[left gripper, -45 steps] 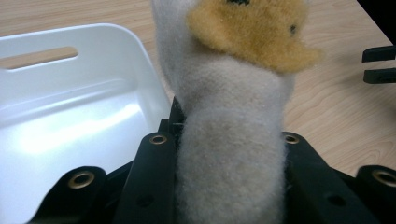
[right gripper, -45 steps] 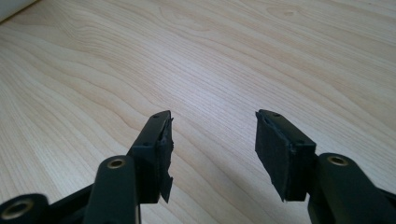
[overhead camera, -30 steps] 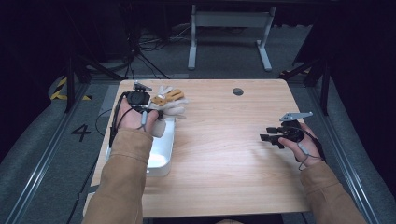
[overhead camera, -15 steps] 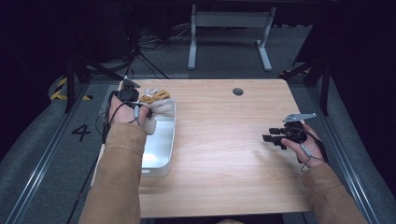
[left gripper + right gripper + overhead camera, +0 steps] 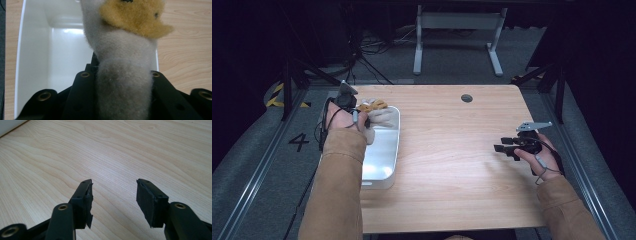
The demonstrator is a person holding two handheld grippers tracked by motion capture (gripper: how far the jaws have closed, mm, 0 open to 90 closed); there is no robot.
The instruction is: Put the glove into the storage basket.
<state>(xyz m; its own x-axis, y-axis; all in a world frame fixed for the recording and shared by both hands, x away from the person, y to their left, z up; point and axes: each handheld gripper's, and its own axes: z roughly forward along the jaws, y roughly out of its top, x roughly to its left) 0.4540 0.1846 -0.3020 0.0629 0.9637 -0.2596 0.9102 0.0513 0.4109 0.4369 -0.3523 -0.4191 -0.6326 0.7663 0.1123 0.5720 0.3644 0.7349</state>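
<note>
**A:** Where is the plush toy (image 5: 122, 50)?

**B:** Clamped in the left gripper (image 5: 123, 82). In the left gripper view the grey, fuzzy body runs up between the two black jaws, and both press into its sides. An ochre-yellow patch sits at the top of the toy.

**A:** And relative to the tray?

**B:** From the high view the plush toy (image 5: 374, 111) hangs over the far end of the white tray (image 5: 382, 165), about at its far rim. The left gripper (image 5: 357, 114) comes in from the tray's left side, the hand (image 5: 339, 117) wrapped around it. I cannot tell whether the toy touches the rim or floats just above it.

**A:** What does the tray look like inside?

**B:** Glossy white walls and floor (image 5: 32, 62), bare where it can be seen past the toy.

**A:** What about the other tool?

**B:** The right gripper (image 5: 504, 146) is well apart, over the right side of the wooden table (image 5: 452, 160). In the right gripper view the right gripper (image 5: 114, 195) has its jaws spread, with bare wood grain between them and nothing gripped.
</note>
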